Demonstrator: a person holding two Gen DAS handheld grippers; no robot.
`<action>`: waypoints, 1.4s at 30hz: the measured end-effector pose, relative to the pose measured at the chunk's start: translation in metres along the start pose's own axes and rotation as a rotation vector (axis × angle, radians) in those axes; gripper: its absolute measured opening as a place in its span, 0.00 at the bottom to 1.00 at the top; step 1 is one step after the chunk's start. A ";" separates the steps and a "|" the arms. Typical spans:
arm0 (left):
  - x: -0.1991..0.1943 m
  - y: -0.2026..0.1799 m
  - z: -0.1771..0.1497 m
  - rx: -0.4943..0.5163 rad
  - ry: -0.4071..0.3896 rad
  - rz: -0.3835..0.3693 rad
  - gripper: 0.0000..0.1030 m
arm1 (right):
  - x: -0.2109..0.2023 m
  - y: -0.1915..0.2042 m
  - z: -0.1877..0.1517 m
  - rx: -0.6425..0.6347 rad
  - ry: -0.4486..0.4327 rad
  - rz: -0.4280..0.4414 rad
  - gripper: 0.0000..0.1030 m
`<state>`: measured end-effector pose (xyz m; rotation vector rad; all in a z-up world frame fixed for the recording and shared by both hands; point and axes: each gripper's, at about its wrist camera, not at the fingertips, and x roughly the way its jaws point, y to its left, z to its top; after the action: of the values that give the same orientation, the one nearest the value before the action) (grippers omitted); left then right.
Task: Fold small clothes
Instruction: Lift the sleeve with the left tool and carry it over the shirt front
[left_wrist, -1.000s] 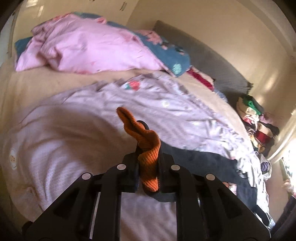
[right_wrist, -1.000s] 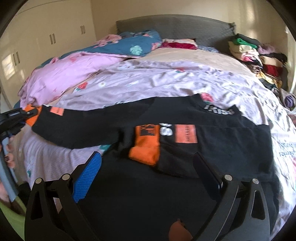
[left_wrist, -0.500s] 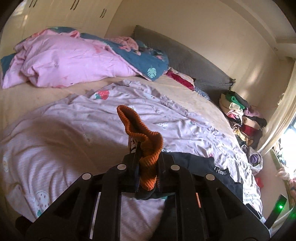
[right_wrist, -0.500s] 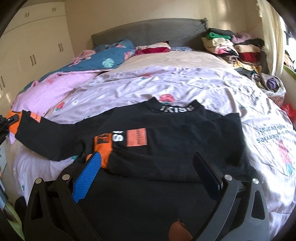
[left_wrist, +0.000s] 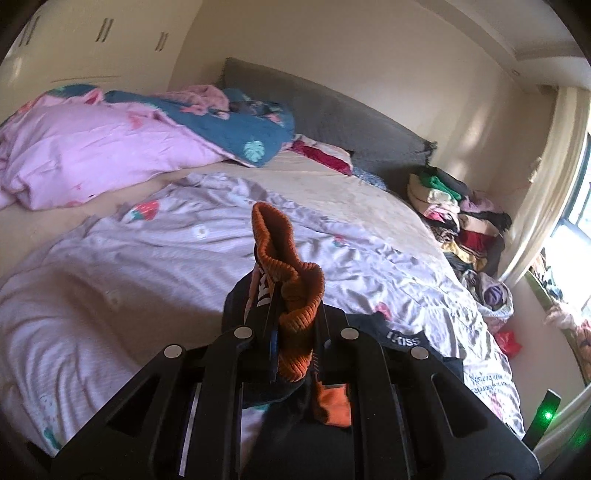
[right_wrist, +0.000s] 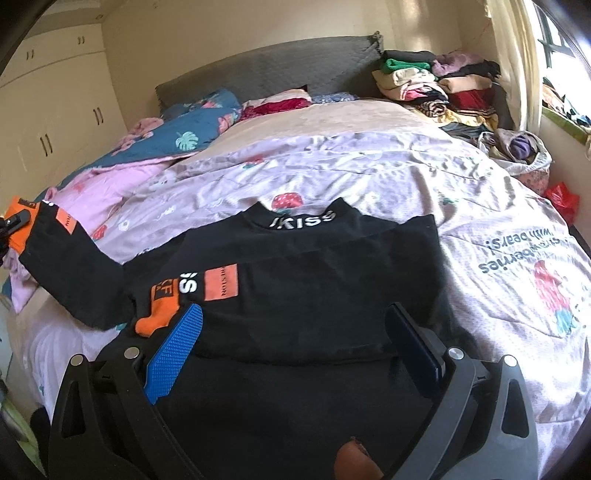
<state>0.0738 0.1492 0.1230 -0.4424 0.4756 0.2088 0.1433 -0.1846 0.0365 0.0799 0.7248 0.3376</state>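
On the bed's lilac sheet (right_wrist: 388, 177) a black sweater (right_wrist: 314, 280) lies spread. At its left sleeve end, the left gripper (left_wrist: 295, 332) has its jaws clamped on the orange cuff (left_wrist: 291, 295), lifted. Over the sweater's near hem, the right gripper (right_wrist: 295, 354) hovers, jaws wide apart.

Open lilac sheet (right_wrist: 388, 177) stretches from the black shirt's (right_wrist: 314, 266) collar toward 12 o'clock, bare up to the beige blanket (right_wrist: 332, 118). At 10 o'clock a bunched pink duvet (left_wrist: 85, 147) and blue quilt (right_wrist: 192, 136) wall off the bed's left side. At 1 o'clock a clothes pile (right_wrist: 443, 85) blocks the headboard (right_wrist: 277, 66) corner; sheet at 3 o'clock lies open.
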 end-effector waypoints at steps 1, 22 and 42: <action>0.002 -0.006 0.000 0.008 0.001 -0.008 0.07 | -0.001 -0.003 0.001 0.006 -0.001 -0.002 0.96; 0.022 -0.136 -0.021 0.157 0.038 -0.295 0.06 | -0.028 -0.073 0.013 0.155 -0.070 -0.112 0.96; 0.091 -0.165 -0.112 0.239 0.330 -0.374 0.06 | -0.031 -0.115 0.009 0.232 -0.061 -0.198 0.96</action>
<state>0.1568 -0.0395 0.0489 -0.3244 0.7207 -0.2854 0.1598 -0.3030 0.0413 0.2355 0.7023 0.0605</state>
